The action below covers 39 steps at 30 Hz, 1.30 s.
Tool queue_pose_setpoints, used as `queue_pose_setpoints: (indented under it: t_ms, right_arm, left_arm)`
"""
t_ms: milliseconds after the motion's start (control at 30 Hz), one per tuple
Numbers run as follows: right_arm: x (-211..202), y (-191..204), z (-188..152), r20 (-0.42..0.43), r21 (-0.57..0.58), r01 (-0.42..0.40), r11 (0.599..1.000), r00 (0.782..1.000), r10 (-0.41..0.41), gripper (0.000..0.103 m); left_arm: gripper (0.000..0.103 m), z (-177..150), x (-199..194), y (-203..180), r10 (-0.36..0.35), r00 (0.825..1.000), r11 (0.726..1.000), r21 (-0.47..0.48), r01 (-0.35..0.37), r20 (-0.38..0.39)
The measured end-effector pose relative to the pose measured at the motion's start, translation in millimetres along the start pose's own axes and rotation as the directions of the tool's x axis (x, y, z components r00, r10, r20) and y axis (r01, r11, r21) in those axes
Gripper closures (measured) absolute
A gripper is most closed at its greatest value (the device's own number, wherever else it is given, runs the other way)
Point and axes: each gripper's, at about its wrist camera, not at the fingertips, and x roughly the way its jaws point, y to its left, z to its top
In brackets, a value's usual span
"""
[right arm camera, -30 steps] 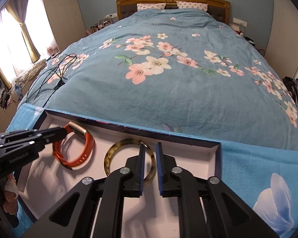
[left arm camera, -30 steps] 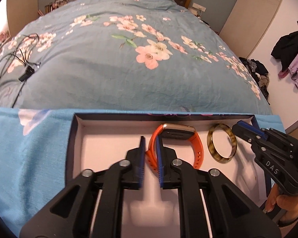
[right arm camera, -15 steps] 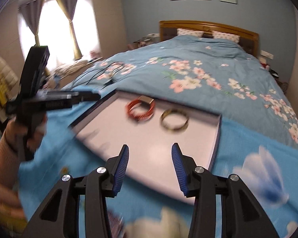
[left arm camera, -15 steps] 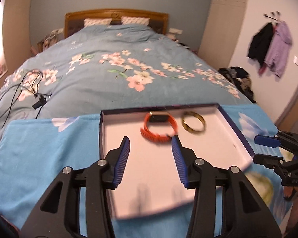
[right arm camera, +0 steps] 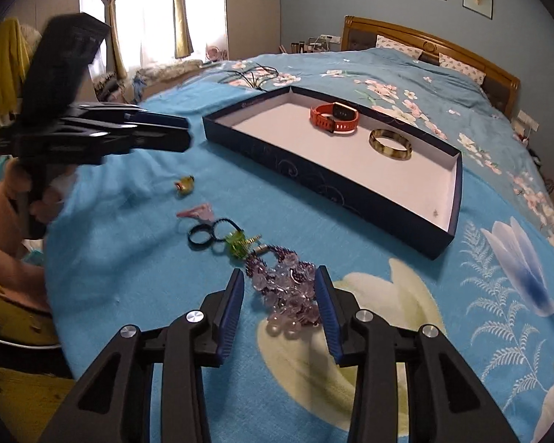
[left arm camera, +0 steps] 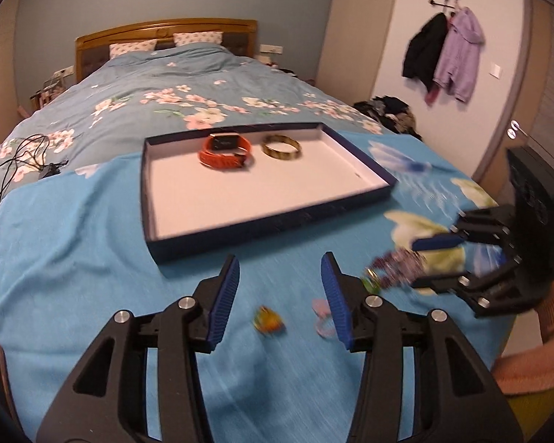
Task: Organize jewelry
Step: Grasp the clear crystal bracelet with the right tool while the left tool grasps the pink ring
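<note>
A dark blue tray (left arm camera: 269, 229) (right arm camera: 314, 181) on the blue cloth holds an orange watch (left arm camera: 225, 153) (right arm camera: 334, 118) and a mottled bangle (left arm camera: 280, 146) (right arm camera: 390, 144). My left gripper (left arm camera: 280, 262) (right arm camera: 183, 133) hovers short of the tray, jaws opening and holding nothing; a small yellow-green trinket (left arm camera: 267, 319) (right arm camera: 185, 185) and a pink piece (left arm camera: 323, 317) (right arm camera: 197, 211) lie below it. My right gripper (right arm camera: 279, 273) (left arm camera: 435, 262) is open and closing, with a purple bead bracelet (right arm camera: 288, 291) (left arm camera: 399, 262) lying between its jaws, not pinched.
Black hair ties (right arm camera: 203, 238) and a green charm (right arm camera: 238, 243) lie left of the beads. Cables (left arm camera: 26, 151) trail on the floral duvet behind the tray. Coats (left arm camera: 443, 55) hang on the right wall. A pink sleeve (left arm camera: 535, 332) holds the right gripper.
Both grippers have drawn back out of the tray toward the near side and opened. The watch and bangle stay in the tray. The loose pieces on the cloth have come into view.
</note>
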Motion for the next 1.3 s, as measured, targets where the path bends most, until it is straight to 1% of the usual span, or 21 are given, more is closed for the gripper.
queue_pose_setpoints:
  t_ms: [33, 200, 267, 300, 400, 433, 467, 500, 533, 567, 600, 700, 800, 1000, 1300]
  right_arm:
    - [1, 1, -1, -0.005, -0.004, 0.008, 1.0, 1.0, -0.008, 0.066]
    - [6, 6, -3, -0.017, -0.029, 0.04, 0.999, 0.999, -0.04, 0.067]
    - [5, 9, -4, -0.015, -0.037, 0.05, 0.998, 0.999, -0.051, 0.071]
    - [5, 9, -4, -0.015, -0.039, 0.057, 0.998, 0.998, -0.057, 0.075]
    - [5, 10, -6, -0.014, -0.052, 0.072, 0.996, 0.997, -0.073, 0.076]
    - [4, 9, -6, -0.012, -0.05, 0.07, 0.996, 0.997, -0.07, 0.083]
    - [1, 8, -6, -0.005, -0.046, 0.065, 0.997, 0.998, -0.066, 0.083]
    - [0, 8, -5, -0.001, -0.041, 0.058, 0.997, 0.998, -0.059, 0.089]
    - [-2, 6, -5, 0.003, -0.035, 0.055, 0.998, 0.998, -0.055, 0.091]
    - [-3, 6, -5, 0.006, -0.032, 0.06, 0.998, 0.998, -0.06, 0.091]
    - [-4, 5, -5, 0.01, -0.025, 0.056, 0.998, 0.998, -0.056, 0.094]
    - [-8, 1, -3, 0.025, 0.001, 0.042, 0.999, 0.999, -0.042, 0.095]
    - [-16, -6, 0, 0.059, 0.048, 0.015, 0.999, 0.998, -0.018, 0.095]
    - [-37, -20, 8, 0.136, 0.134, -0.035, 0.99, 0.991, 0.016, 0.095]
    - [-46, -29, 15, 0.185, 0.187, -0.048, 0.981, 0.983, 0.012, 0.095]
  left_arm:
    - [0.057, -5, -1, -4, -0.013, 1.0, 1.0, 0.011, 0.013, -0.007]
    - [0.057, -17, 3, -20, -0.026, 0.999, 0.998, 0.051, 0.028, -0.04]
    - [0.057, -18, 7, -23, -0.039, 0.998, 0.998, 0.056, 0.042, -0.053]
    - [0.057, -20, 8, -26, -0.038, 0.998, 0.997, 0.062, 0.042, -0.059]
    - [0.057, -21, 11, -27, -0.051, 0.996, 0.996, 0.065, 0.055, -0.07]
    - [0.057, -21, 12, -28, -0.052, 0.996, 0.996, 0.066, 0.057, -0.072]
    - [0.057, -22, 12, -29, -0.056, 0.996, 0.996, 0.068, 0.062, -0.076]
    - [0.057, -22, 13, -28, -0.058, 0.995, 0.996, 0.069, 0.063, -0.078]
    - [0.057, -22, 13, -29, -0.06, 0.995, 0.995, 0.07, 0.066, -0.08]
    - [0.057, -23, 14, -29, -0.064, 0.994, 0.995, 0.071, 0.07, -0.085]
    - [0.057, -23, 15, -30, -0.065, 0.994, 0.995, 0.073, 0.071, -0.088]
    - [0.057, -25, 17, -29, -0.069, 0.993, 0.994, 0.072, 0.076, -0.097]
    - [0.058, -27, 17, -31, -0.078, 0.992, 0.994, 0.074, 0.086, -0.101]
    - [0.064, -28, 22, -33, -0.09, 0.989, 0.992, 0.081, 0.099, -0.118]
    - [0.072, -28, 28, -25, -0.094, 0.985, 0.994, 0.041, 0.101, -0.145]
